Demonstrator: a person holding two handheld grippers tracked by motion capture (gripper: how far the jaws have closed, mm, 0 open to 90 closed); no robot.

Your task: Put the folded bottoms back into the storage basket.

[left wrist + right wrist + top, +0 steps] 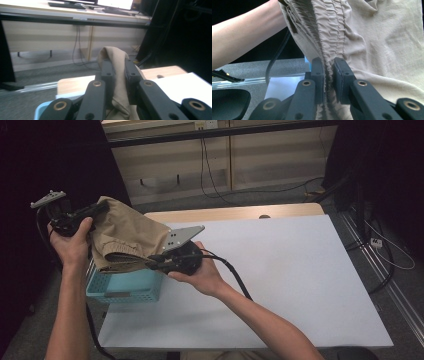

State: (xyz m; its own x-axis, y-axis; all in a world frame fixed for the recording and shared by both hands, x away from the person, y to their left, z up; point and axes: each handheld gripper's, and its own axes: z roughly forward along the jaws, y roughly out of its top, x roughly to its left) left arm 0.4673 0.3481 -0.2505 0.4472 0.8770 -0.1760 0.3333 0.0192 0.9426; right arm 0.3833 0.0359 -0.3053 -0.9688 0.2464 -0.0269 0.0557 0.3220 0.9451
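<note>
Both hand-held grippers are clamped on the tan shorts (127, 237): the left hand-held gripper (102, 206) pinches a top fold, the right hand-held gripper (152, 262) the gathered waistband (elastic, ruched), above the blue basket (125, 290) at the table (280, 285) edge.

Tan shorts (127, 237), elastic waistband gathered, held up bunched over blue basket (127, 289)

Bench (280, 280): rectangular, white top, with a strip of light wood along its far edge and a small dark notch in that strip. One item on it: a light blue perforated basket (125, 290), at the left near corner.
</note>
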